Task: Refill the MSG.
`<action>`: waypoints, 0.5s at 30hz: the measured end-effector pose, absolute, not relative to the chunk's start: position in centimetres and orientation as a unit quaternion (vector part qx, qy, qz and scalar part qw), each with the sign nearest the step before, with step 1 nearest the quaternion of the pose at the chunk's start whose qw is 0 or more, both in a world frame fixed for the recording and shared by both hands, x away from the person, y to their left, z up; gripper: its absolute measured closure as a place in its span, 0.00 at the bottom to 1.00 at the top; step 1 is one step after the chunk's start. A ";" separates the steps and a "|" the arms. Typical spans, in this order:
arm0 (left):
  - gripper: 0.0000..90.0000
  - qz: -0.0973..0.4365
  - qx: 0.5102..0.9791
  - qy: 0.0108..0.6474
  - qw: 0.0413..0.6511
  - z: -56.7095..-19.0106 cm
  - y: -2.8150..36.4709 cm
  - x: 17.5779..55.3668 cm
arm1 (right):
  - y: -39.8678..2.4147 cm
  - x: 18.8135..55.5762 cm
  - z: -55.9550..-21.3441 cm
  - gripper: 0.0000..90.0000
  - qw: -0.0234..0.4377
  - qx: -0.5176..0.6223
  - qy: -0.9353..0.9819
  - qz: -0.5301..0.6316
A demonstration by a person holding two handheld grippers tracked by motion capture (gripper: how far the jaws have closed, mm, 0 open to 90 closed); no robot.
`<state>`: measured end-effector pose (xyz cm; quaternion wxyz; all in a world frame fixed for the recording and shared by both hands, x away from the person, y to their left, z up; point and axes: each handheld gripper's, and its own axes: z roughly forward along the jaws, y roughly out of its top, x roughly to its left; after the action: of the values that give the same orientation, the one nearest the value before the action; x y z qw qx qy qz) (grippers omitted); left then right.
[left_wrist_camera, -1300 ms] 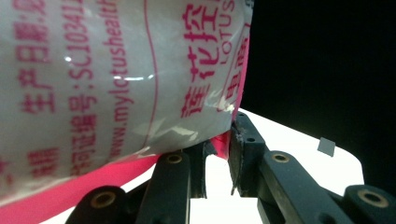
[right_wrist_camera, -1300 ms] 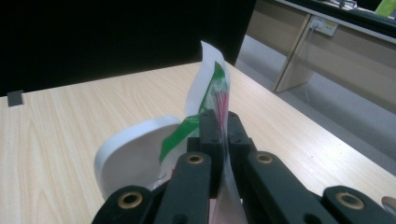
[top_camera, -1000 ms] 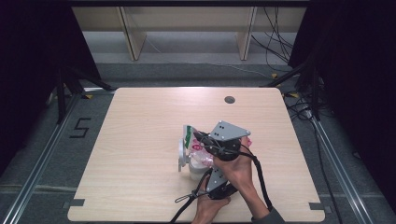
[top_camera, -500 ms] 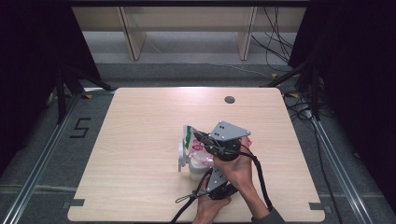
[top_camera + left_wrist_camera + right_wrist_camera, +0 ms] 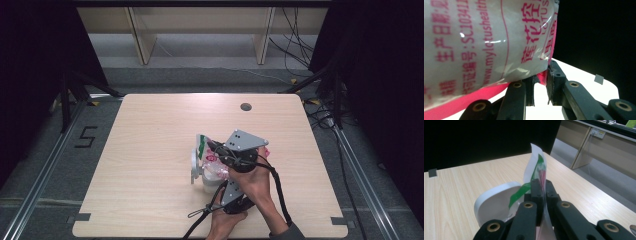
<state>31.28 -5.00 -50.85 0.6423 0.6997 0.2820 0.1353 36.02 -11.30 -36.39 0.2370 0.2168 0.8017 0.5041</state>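
The one glossy white plastic packet with pink print and a green edge is being held just above the middle of the light wooden table, over the one white round cup. The right gripper is pinching its top edge with jaws together. The left gripper is clamping the pink lower edge. Nothing is changing since a second ago: both hands are keeping still, so I judge the tearing is not yet starting. Two grippers, one packet, one cup.

Black fingers pinch a packet's edge above the white bowl.
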 end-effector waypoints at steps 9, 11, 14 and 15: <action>0.86 0.134 0.700 0.282 0.642 -50.9 -5.0 31.3 | -11.2 35.9 -36.3 1.00 0.237 0.213 0.801 0.507; 0.86 0.134 0.701 0.284 0.641 -50.9 -5.0 31.3 | -11.2 36.0 -36.5 1.00 0.239 0.215 0.801 0.505; 0.86 0.133 0.700 0.283 0.642 -50.9 -5.0 31.3 | -11.2 36.0 -36.5 1.00 0.238 0.213 0.801 0.506; 0.86 0.132 0.700 0.283 0.643 -50.9 -5.0 31.3 | -11.1 36.0 -36.4 1.00 0.239 0.215 0.800 0.507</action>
<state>31.32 -4.99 -50.86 0.6425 0.6998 0.2829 0.1319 35.96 -11.14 -36.42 0.2393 0.2153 0.7997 0.5069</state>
